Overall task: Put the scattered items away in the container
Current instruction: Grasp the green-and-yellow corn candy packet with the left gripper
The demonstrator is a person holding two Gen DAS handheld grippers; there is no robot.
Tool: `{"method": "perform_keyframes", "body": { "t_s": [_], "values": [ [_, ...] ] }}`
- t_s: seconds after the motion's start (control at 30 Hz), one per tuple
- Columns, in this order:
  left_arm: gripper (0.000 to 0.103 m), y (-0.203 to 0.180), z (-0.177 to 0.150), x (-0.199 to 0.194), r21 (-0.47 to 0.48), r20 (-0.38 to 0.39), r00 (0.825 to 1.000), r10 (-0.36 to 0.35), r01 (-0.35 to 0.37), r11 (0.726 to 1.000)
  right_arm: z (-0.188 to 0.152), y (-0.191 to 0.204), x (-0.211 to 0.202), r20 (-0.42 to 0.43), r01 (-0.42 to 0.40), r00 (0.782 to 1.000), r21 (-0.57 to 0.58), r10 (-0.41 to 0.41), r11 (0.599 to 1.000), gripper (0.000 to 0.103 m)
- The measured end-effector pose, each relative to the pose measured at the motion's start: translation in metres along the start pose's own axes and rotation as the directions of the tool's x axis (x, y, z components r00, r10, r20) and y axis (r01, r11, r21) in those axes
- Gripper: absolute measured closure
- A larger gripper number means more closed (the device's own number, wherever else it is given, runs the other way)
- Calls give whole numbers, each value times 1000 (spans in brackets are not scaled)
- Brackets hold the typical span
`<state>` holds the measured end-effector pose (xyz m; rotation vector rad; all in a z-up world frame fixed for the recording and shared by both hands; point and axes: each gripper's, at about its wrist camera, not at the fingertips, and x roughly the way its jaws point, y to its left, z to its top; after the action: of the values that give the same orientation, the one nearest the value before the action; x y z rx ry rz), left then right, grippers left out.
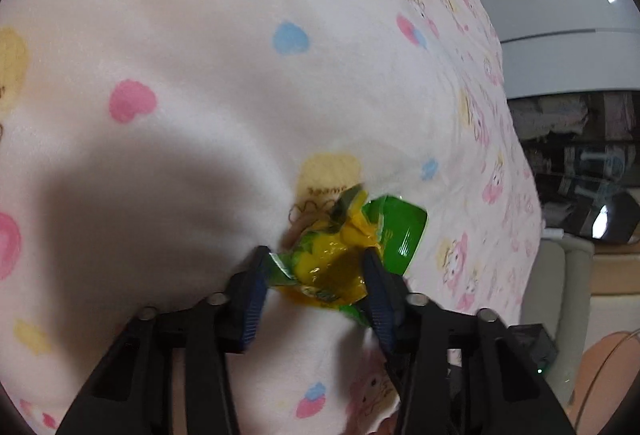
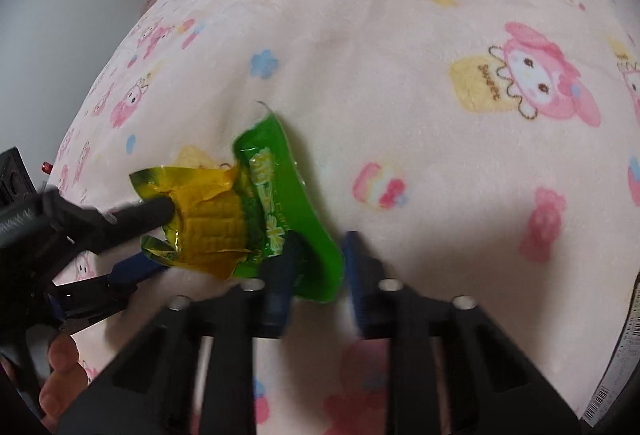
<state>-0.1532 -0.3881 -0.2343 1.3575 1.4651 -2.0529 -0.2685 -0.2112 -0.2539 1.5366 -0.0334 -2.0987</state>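
- Corn snack packet (image 1: 332,255): green and yellow foil wrapper, crumpled, lying on the blanket; the yellow end is printed with a corn cob, the green end with pale lettering.
- Blanket (image 1: 208,83): pale pink fleece printed with hearts, flowers and pink cartoon rabbits.
- Left gripper (image 1: 316,267): blue-padded jaws narrowed onto the packet's yellow end, pads pressing the foil from both sides.
- Right gripper (image 2: 320,263): jaws partly apart; the packet's green end lies between them, one pad against it, the other just beside; grip cannot be told.
- Person's fingers (image 2: 60,375): bare, seen at the lower left edge of the right wrist view.
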Motion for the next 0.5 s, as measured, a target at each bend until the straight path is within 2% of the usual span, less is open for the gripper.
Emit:
{"method": "perform_keyframes", "body": {
  "t_s": [0.07,0.3,0.4,0.5],
  "values": [
    [84,-5,-7,-6,28,20,1000,14,-14,1000,-4,4,-10,27,-8,1000,-4,8,1000,92],
    [85,-10,-46,-31,99,-7,1000,-28,29,995,-30,12,-66,90,11,996,-58,-5,998,96],
    [84,-15,-76,-41,149,-32,999,-38,42,988,-59,7,-101,115,12,993,-55,-6,998,96],
    [83,-19,-125,-47,245,-54,998,-26,38,969,-86,0,-129,119,24,993,-55,-18,998,96]
  ]
}}
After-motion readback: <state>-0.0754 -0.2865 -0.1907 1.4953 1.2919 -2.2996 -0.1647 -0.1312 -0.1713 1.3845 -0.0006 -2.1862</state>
